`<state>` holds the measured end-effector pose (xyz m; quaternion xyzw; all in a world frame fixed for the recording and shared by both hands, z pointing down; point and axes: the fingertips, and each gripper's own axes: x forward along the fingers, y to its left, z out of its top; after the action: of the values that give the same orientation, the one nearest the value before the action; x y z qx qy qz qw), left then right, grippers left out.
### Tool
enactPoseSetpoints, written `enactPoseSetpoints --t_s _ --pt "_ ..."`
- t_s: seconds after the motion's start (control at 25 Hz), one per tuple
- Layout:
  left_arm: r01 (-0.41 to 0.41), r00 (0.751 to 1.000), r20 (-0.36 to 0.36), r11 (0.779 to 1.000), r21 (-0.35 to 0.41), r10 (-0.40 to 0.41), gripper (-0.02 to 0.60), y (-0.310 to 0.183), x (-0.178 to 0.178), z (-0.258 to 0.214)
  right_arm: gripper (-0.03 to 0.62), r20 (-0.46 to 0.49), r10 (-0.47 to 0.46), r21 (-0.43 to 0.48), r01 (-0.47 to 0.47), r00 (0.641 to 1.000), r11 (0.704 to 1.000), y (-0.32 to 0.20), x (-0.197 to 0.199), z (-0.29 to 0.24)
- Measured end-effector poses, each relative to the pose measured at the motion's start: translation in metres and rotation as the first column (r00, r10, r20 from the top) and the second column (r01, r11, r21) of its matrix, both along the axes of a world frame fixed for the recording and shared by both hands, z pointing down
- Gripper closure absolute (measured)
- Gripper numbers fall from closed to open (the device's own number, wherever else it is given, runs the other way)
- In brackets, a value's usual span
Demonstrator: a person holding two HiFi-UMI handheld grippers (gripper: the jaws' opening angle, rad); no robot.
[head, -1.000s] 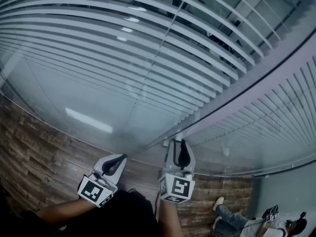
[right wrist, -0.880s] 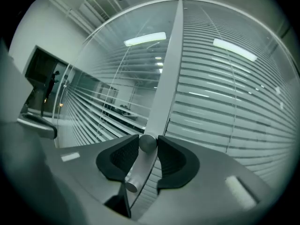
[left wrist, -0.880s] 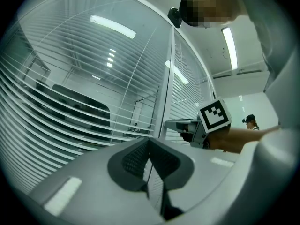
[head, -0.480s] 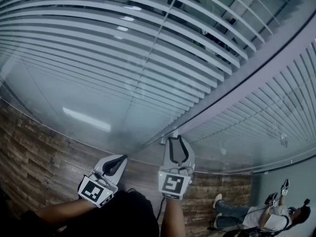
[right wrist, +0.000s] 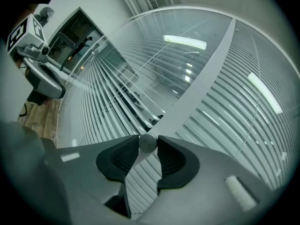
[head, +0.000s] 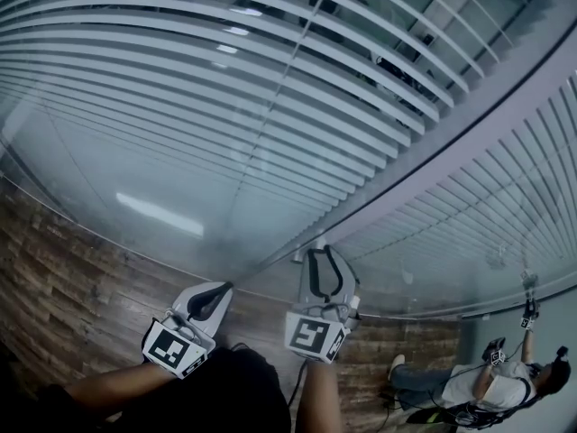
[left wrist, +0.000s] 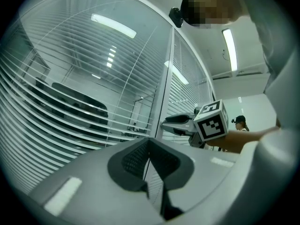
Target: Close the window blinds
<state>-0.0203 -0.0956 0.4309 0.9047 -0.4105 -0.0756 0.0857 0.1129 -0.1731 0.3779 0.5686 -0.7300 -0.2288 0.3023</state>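
— How far along were the blinds when you checked in?

— Hardly begun, by my reckoning. The slats [head: 225,79] of the window blinds [head: 270,142] lay flat and open across the left pane, and I could see dark furniture in the room beyond through the gaps. The slats right of the frame post [head: 433,165] looked open too. The whole of the closing was left to do.

— What did you have hold of?

— My right gripper [head: 325,253] was up at the foot of the frame post, near the bottom edge of the glass. Its jaws stood partly apart, with the tips pinched on a small round knob [right wrist: 148,142]. I took that for the control that tilts the slats, so the turning looked like the step in hand. I couldn't tell how far it had been twisted.

— And the other one?

— My left gripper [head: 224,288] hung lower and to the left, over the wood floor [head: 54,278], apart from the knob. Its jaws were pressed together with nothing between them.

— Any bins or boxes to report?

— None that I could see. There was only the glass, the blinds and the floor. A person [head: 491,382] stood at the far right end of the window wall with an arm raised to the next blind.
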Motion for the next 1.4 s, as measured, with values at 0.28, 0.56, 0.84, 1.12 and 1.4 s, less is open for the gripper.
enactPoseSetpoints --t_s 0.28,0.56,0.84,1.12,1.4 --pt "-0.009 1.0 0.004 1.0 0.008 0.009 0.583 0.011 -0.001 0.012 0.465 -0.014 -0.002 -0.001 0.002 1.0 1.0 0.009 -0.006 0.01" --pt "-0.017 1.0 0.008 1.0 0.004 0.017 0.583 0.008 0.002 0.009 0.459 -0.007 -0.002 -0.001 0.002 1.0 1.0 0.005 -0.004 0.008" --pt "0.008 1.0 0.022 1.0 0.009 -0.008 0.583 0.007 -0.002 0.001 0.436 0.134 0.041 -0.015 -0.04 0.99 0.999 0.008 0.005 -0.001" --pt "-0.006 0.999 0.032 1.0 0.014 0.006 0.583 0.008 -0.002 0.009 0.436 0.478 0.124 -0.037 -0.122 0.87 0.992 0.009 0.016 -0.001" --pt "-0.014 0.999 0.044 1.0 0.009 0.014 0.583 0.001 -0.001 0.002 0.448 0.757 0.141 -0.112 -0.086 0.638 0.99 0.0 0.021 0.0"
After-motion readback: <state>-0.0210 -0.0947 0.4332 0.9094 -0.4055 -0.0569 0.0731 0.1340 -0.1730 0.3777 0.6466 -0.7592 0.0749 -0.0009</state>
